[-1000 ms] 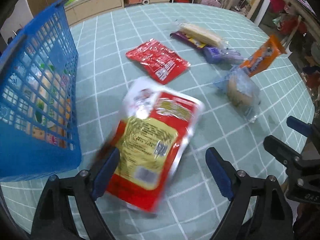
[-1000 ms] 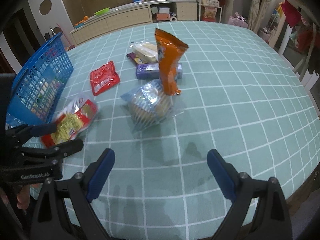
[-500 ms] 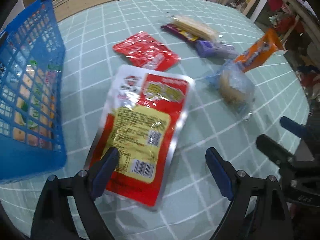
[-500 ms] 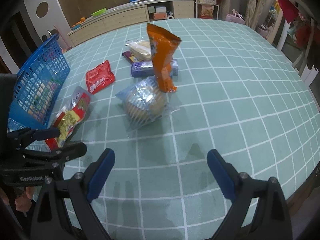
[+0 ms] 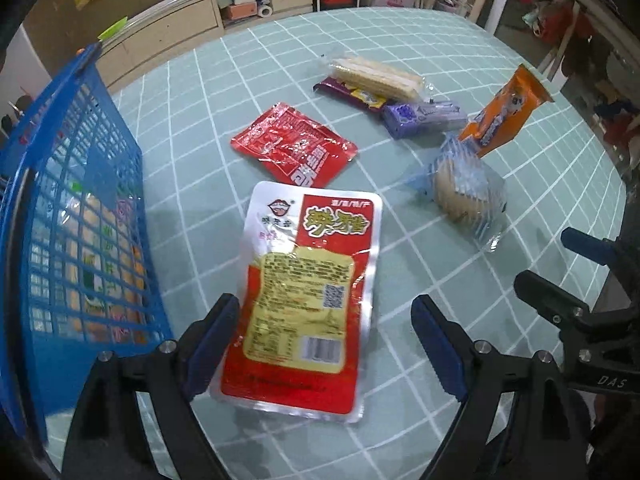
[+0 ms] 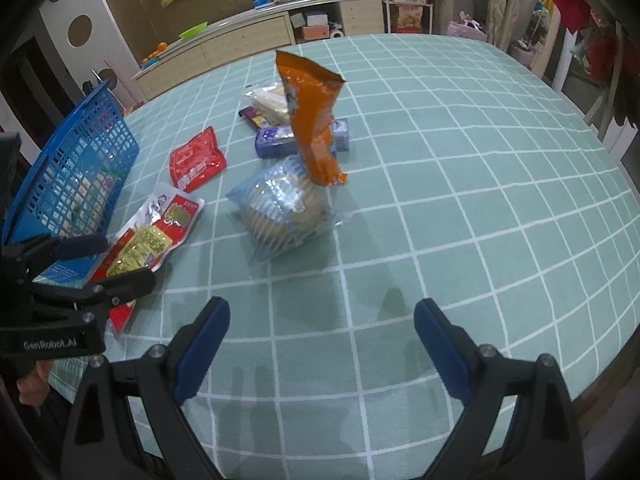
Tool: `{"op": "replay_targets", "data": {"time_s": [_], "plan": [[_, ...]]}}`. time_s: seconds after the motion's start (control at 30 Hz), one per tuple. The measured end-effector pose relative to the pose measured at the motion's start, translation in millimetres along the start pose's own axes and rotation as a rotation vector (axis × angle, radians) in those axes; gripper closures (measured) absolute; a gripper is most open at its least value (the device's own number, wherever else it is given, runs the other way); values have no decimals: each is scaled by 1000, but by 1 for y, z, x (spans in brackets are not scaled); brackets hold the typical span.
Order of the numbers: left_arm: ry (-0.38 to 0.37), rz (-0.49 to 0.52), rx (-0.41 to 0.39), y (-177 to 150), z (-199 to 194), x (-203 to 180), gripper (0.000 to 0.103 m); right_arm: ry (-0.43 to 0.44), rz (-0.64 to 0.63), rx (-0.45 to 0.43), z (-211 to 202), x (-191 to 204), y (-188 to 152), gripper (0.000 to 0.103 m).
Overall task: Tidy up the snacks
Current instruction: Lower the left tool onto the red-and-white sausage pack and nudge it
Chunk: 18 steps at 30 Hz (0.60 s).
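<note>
A large red and yellow snack packet [image 5: 308,300] lies flat on the teal checked tablecloth [image 5: 400,32]. My left gripper [image 5: 324,344] hangs open over its near end, and the left fingertip stands by the packet's edge without pressing it. A blue mesh basket [image 5: 80,208] with several snacks inside stands just left of it. Further off lie a small red packet [image 5: 294,144], a wafer pack [image 5: 376,74], a purple bar [image 5: 424,118], an orange bag [image 5: 504,110] and a clear bag of biscuits [image 5: 464,188]. My right gripper [image 6: 320,344] is open over bare cloth, short of the biscuit bag [image 6: 284,208].
The orange bag [image 6: 312,120] leans upright against the biscuit bag. The left gripper [image 6: 124,260] shows at the right wrist view's left edge, beside the basket [image 6: 76,184]. The table's rounded edge [image 6: 624,340] runs along the right. Low cabinets [image 6: 256,40] stand beyond the table.
The large packet was blurred and tilted between the left jaws; now it lies flat and still. The left gripper has lifted a little and rolled. The right gripper has stayed put.
</note>
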<state>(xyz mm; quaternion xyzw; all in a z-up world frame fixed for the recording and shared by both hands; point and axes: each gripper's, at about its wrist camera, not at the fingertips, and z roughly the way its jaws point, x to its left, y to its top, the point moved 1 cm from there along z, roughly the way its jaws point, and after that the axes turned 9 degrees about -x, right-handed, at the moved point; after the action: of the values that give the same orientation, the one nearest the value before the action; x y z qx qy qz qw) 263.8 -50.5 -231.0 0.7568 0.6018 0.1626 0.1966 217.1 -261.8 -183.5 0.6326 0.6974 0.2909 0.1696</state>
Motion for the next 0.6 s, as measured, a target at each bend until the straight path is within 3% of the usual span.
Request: {"op": "replay_targets", "data": {"time_s": [0.27, 0.37, 0.6], "plan": [[-25, 3, 119, 9, 41, 13, 17, 9, 14, 1, 3, -3, 1, 7], [-18, 5, 127, 11, 46, 12, 17, 11, 19, 1, 2, -4, 1, 7], [-99, 33, 134, 6, 41, -9, 17, 14, 48, -4, 0, -10, -1, 7]]}}
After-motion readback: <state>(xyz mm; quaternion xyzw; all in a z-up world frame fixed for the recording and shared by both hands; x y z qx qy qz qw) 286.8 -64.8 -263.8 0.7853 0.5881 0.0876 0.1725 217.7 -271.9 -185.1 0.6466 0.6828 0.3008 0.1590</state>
